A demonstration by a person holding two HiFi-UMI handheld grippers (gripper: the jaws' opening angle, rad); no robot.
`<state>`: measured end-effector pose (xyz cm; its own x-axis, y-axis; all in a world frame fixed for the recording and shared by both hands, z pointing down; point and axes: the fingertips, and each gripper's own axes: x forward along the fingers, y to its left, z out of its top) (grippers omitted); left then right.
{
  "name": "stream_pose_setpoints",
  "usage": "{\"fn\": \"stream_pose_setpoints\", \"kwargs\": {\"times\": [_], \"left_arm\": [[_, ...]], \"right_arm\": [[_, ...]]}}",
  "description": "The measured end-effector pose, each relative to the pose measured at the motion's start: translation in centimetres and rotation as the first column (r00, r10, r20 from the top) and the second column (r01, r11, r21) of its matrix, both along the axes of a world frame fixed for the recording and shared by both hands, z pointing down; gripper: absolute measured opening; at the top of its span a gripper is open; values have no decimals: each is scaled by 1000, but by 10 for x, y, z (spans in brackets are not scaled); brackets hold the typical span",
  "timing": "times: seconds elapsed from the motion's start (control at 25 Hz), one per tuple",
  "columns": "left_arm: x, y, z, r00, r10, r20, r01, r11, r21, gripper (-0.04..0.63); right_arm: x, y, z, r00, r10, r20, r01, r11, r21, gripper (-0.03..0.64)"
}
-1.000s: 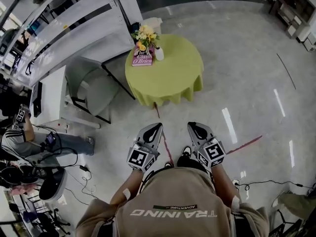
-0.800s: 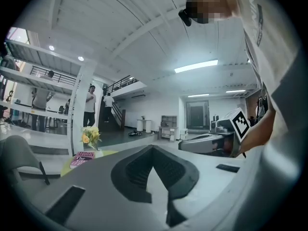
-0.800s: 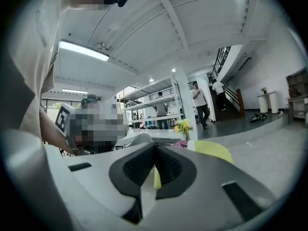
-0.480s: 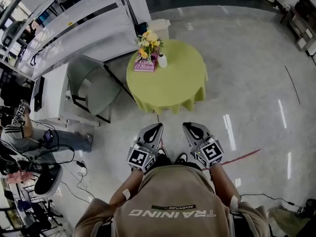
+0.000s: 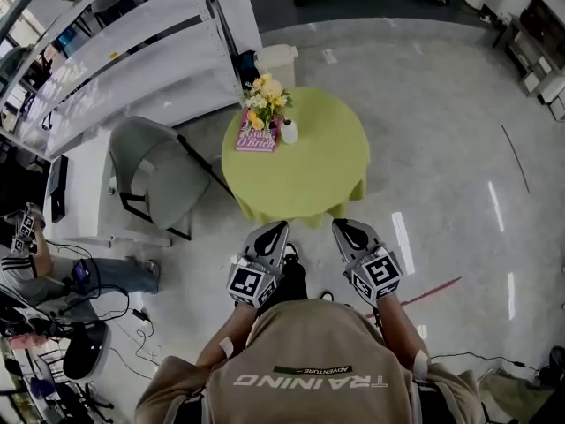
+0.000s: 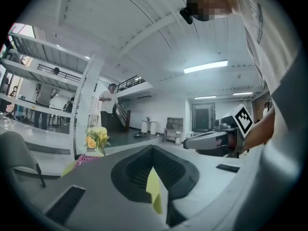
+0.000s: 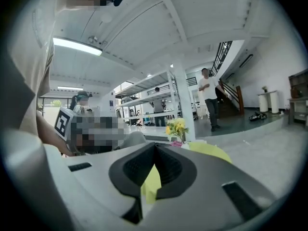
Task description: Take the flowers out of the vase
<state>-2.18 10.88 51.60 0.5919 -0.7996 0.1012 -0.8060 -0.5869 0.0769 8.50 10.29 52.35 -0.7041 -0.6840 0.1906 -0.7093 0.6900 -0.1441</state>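
Observation:
A bunch of yellow and white flowers [image 5: 265, 98] stands in a small white vase [image 5: 288, 132] at the far left of a round table with a lime-green cloth [image 5: 309, 170]. A pink book [image 5: 256, 136] lies beside the vase. My left gripper [image 5: 279, 228] and right gripper [image 5: 341, 225] are held side by side just short of the table's near edge, both shut and empty. The flowers [image 6: 97, 136] show far ahead in the left gripper view, beyond that gripper [image 6: 153, 148]. The right gripper view shows the flowers [image 7: 176, 127] beyond its gripper [image 7: 155, 146].
A grey folding chair [image 5: 163, 170] stands left of the table, with white shelving [image 5: 115, 51] behind it and a white bin [image 5: 275, 60] past the table. One person sits at far left [image 5: 26, 263] among floor cables. Another person [image 7: 209, 97] stands by a staircase.
The table and flowers have come closer to both grippers, which moved forward together over the floor. Both stay shut and empty.

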Motion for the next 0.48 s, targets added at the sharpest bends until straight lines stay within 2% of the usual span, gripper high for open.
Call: {"fn": "stream_pose_setpoints", "kwargs": {"times": [0.2, 0.48], "left_arm": [[-23, -63, -3, 1000, 22, 14, -23, 999, 24, 2], [-76, -156, 12, 999, 35, 29, -35, 999, 7, 2]], "right_arm": [[-14, -63, -9, 999, 32, -13, -32, 999, 14, -2], [-44, -163, -10, 992, 110, -66, -108, 994, 35, -2]]}}
